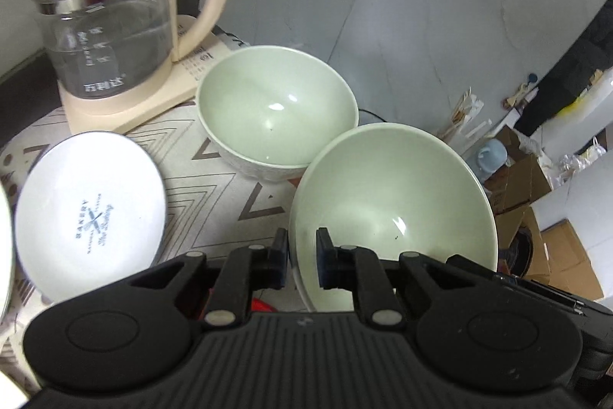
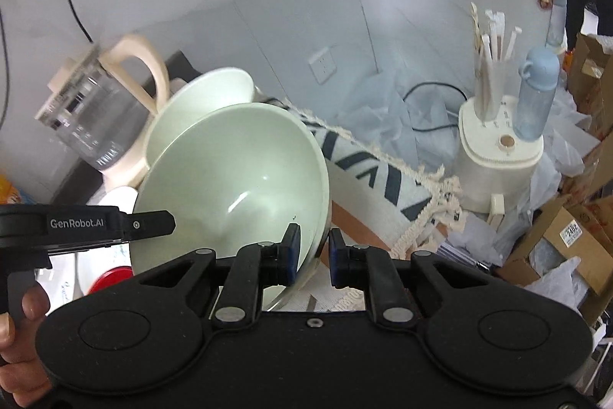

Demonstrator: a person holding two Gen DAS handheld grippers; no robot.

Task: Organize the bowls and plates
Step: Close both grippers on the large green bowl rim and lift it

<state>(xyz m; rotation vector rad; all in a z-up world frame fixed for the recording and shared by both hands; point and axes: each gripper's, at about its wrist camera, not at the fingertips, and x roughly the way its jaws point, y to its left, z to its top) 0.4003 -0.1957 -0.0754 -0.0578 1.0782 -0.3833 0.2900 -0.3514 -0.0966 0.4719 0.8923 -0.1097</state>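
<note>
Both tools are pinching the near green bowl by its rim: left tool at 7 o'clock, right tool opposite. Looks mid-carry; next it needs nesting into the second bowl, at 11 o'clock.

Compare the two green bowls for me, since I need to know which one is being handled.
The near bowl is tilted, both grippers, left and right, straddling its rim; the far bowl sits upright on the cloth, untouched. The near bowl looks wider and shallower, the far bowl deeper. Both are pale green and empty.
</note>
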